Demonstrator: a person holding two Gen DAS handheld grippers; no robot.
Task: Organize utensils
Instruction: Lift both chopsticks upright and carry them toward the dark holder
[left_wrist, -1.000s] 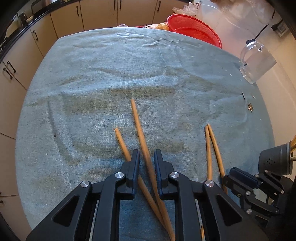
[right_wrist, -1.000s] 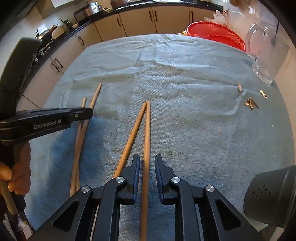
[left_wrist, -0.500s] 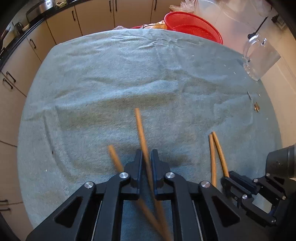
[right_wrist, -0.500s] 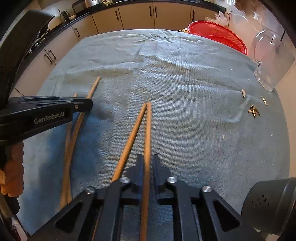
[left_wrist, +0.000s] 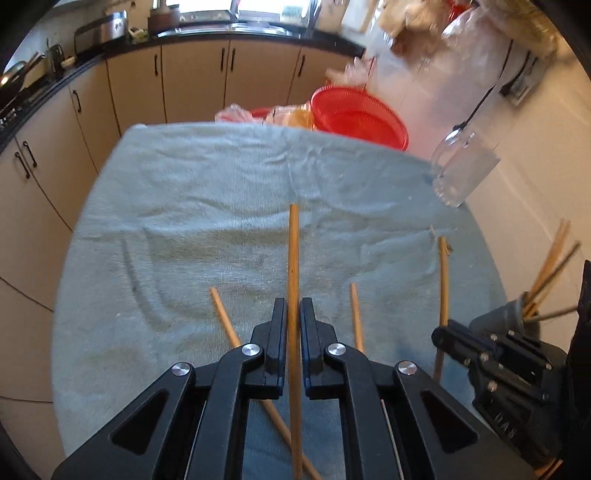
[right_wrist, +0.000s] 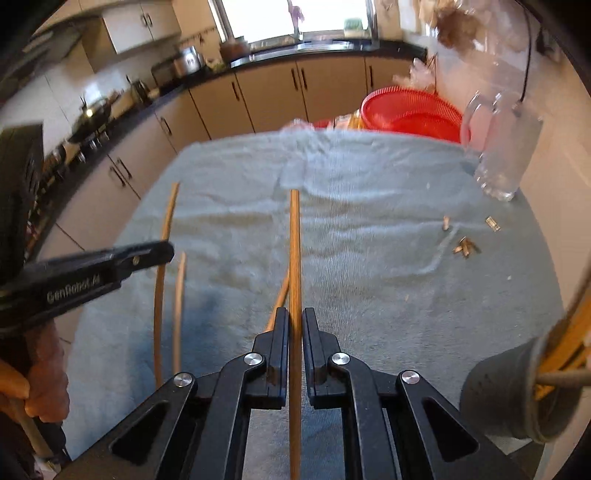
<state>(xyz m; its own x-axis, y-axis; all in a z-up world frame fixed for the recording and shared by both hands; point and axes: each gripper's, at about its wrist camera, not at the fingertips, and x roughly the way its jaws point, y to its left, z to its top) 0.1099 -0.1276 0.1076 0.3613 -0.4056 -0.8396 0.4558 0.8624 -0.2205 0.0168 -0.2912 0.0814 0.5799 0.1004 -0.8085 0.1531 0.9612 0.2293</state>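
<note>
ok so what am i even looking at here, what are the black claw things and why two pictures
There is no robot. A person holds two hand-held grippers, each with a camera looking along its fingers, so you get one picture per hand. In the left view, the left gripper is shut on one chopstick. In the right view, the right gripper is shut on another chopstick. Each view also shows the other gripper at its edge. Two more chopsticks lie on the blue-grey towel. A grey utensil holder stands on the right, a red basket and clear jug farther back.
</note>
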